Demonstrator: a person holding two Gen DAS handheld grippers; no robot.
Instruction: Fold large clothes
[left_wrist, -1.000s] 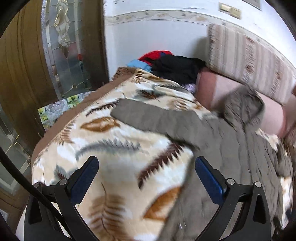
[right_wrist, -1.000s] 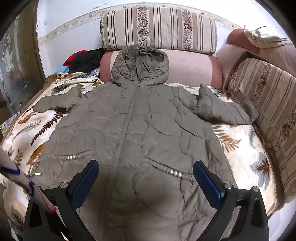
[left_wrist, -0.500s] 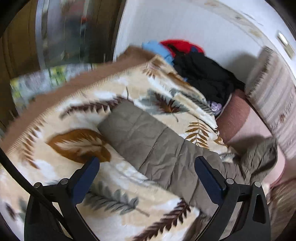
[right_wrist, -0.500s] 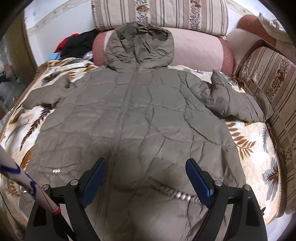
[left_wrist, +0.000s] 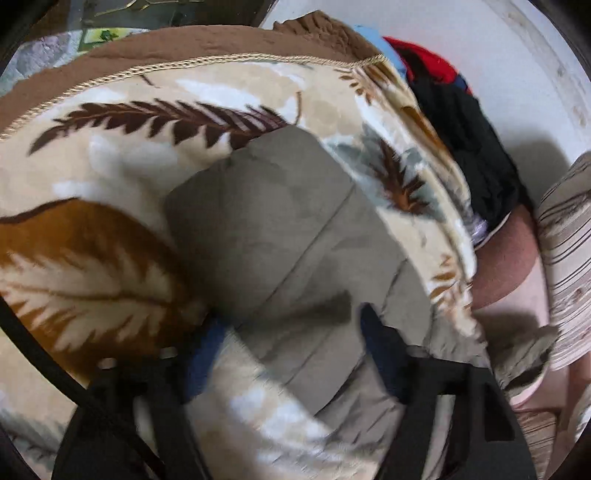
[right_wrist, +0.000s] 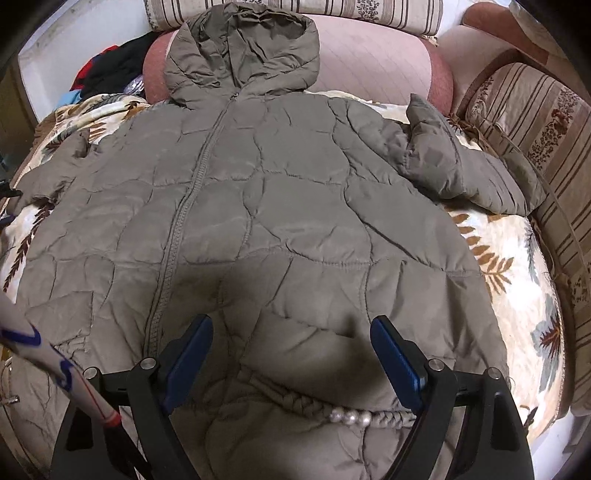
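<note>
A large olive-grey quilted hooded jacket (right_wrist: 280, 206) lies flat, front up and zipped, on a leaf-patterned blanket (right_wrist: 517, 280). Its hood (right_wrist: 240, 48) rests against a pink bolster. One sleeve (right_wrist: 461, 166) is bent at the right; the other sleeve (left_wrist: 280, 229) reaches left. My left gripper (left_wrist: 288, 347) is open, its blurred jaws either side of that left sleeve close above it. My right gripper (right_wrist: 291, 354) is open just above the jacket's lower front, near a braided pocket trim with pearls (right_wrist: 347, 415).
A pile of red, black and blue clothes (left_wrist: 461, 122) lies at the blanket's far corner by the white wall. Striped sofa cushions (right_wrist: 535, 122) line the back and right side. The blanket's brown edge (left_wrist: 166, 48) runs along the left.
My left gripper has moved forward and down over the left sleeve cuff. My right gripper has moved lower and closer to the jacket's front. Both stay open.
</note>
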